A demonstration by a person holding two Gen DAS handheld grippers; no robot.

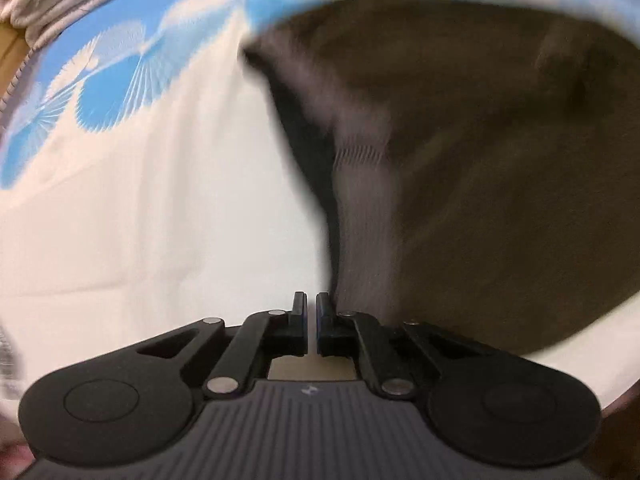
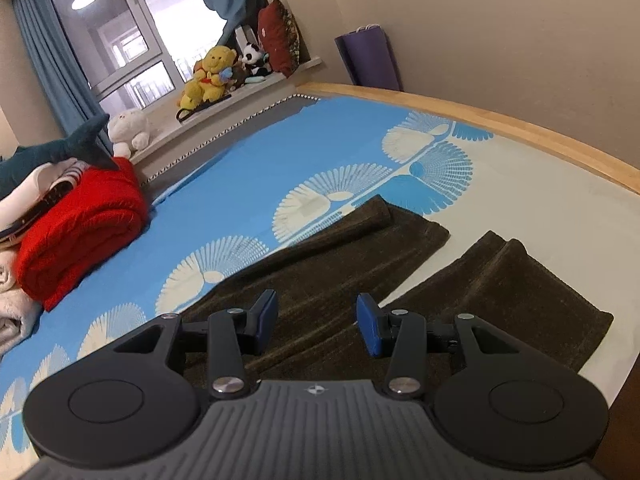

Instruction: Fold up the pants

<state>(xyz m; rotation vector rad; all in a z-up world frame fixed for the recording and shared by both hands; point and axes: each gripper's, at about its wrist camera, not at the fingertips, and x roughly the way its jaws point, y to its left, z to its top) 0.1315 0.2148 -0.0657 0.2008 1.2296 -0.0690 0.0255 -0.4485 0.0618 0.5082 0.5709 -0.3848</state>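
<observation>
The pants (image 2: 360, 264) lie spread on the bed (image 2: 248, 184). The left gripper (image 1: 311, 304) is closed beside the waistband (image 1: 360, 184), with no cloth visible between its fingers, so a lift may come up empty. The right gripper (image 2: 316, 320) hangs half open over the legs.

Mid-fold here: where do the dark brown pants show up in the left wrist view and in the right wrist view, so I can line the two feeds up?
Left wrist view: the pants fill the upper right, blurred, their edge running down to the left gripper.
Right wrist view: the pants lie flat at centre, both legs stretching up and right beyond the right gripper.
Shared landmark: the blue-and-white fan-patterned bedsheet under them.
</observation>
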